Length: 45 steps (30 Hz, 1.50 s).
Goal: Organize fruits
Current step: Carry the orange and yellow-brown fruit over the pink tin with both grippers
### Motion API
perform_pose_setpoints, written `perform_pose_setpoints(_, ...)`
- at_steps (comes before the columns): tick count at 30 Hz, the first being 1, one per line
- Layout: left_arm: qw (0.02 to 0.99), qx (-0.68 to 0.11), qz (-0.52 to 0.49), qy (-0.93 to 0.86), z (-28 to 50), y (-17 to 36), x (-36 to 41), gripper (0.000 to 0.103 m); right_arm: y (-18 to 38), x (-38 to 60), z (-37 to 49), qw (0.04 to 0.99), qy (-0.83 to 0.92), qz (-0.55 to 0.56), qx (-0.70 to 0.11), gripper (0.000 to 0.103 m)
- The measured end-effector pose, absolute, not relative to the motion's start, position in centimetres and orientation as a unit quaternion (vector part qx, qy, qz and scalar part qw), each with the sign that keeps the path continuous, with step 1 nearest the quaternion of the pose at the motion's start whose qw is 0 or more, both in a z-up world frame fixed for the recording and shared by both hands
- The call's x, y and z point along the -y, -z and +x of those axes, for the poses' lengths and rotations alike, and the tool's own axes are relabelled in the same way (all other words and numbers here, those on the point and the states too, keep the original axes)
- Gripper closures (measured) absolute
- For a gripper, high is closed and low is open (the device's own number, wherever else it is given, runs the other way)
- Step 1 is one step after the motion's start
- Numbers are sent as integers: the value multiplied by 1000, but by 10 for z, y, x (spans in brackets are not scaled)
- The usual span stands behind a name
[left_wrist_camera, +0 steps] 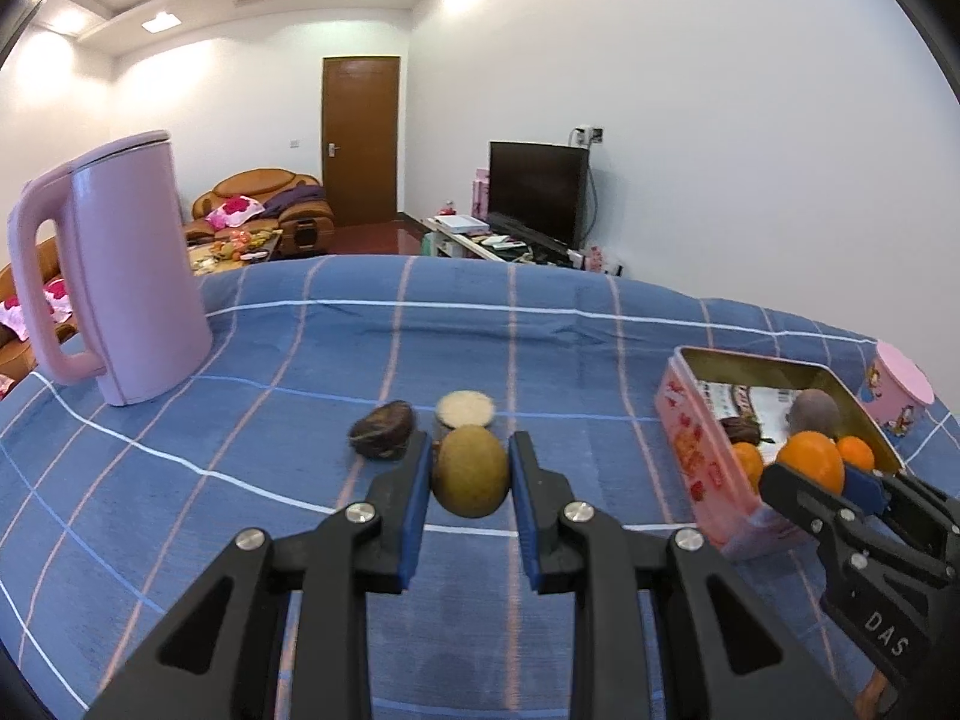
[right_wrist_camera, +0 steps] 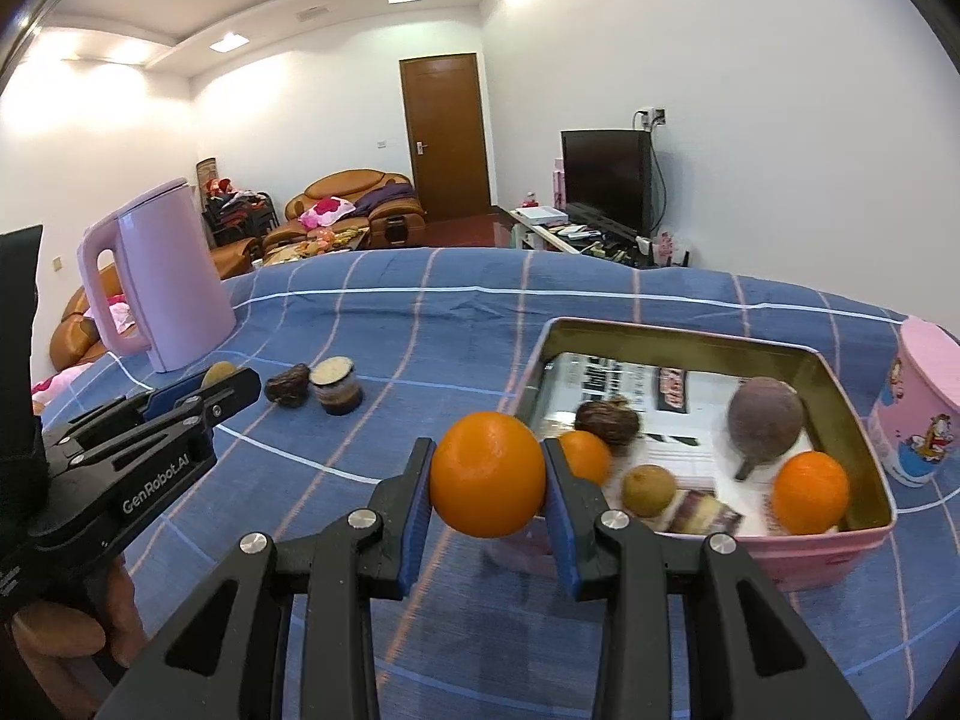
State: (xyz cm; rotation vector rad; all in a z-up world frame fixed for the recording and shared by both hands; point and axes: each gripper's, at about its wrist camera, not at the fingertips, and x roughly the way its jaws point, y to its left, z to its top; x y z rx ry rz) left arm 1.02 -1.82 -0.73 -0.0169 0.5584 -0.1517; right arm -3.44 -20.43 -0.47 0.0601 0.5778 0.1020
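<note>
Glossy metal tin (right_wrist_camera: pixel 852 384), matt cloth cover (left_wrist_camera: pixel 420 324), smooth plastic kettle (left_wrist_camera: pixel 138 276)

free: cloth (left_wrist_camera: pixel 540 360) centre | blocked: kettle (left_wrist_camera: pixel 129 276) left, tin (right_wrist_camera: pixel 840 546) right

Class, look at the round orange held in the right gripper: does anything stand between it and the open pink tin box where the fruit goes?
Only the pink tin box's near wall stands ahead of the round orange, clamped in the right gripper; nothing else visibly blocks it.

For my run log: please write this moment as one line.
left tool: shut on green-brown fruit | right tool: shut on orange | tin box: holds fruits
</note>
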Motion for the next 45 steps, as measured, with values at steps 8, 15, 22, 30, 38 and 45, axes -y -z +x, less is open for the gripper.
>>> perform_pose_setpoints(8,955,-278,5,105,8,8,52,76,2,235,-36,960,-22,33,-278,67)
perform_pose_setpoints(15,949,-289,2,129,10,9,76,76,-1,266,-38,962,9,42,-271,67)
perform_pose_setpoints(22,946,-288,13,147,16,7,101,76,-7,301,-41,964,55,48,-256,67)
perform_pose_setpoints(30,938,-297,9,179,27,5,140,76,-12,341,-33,961,107,62,-247,67)
perform_pose_setpoints(38,932,-299,18,205,37,4,178,76,-11,352,-17,959,103,66,-256,67)
perform_pose_setpoints(45,929,-315,35,192,62,6,188,76,-3,343,-6,956,54,74,-278,67)
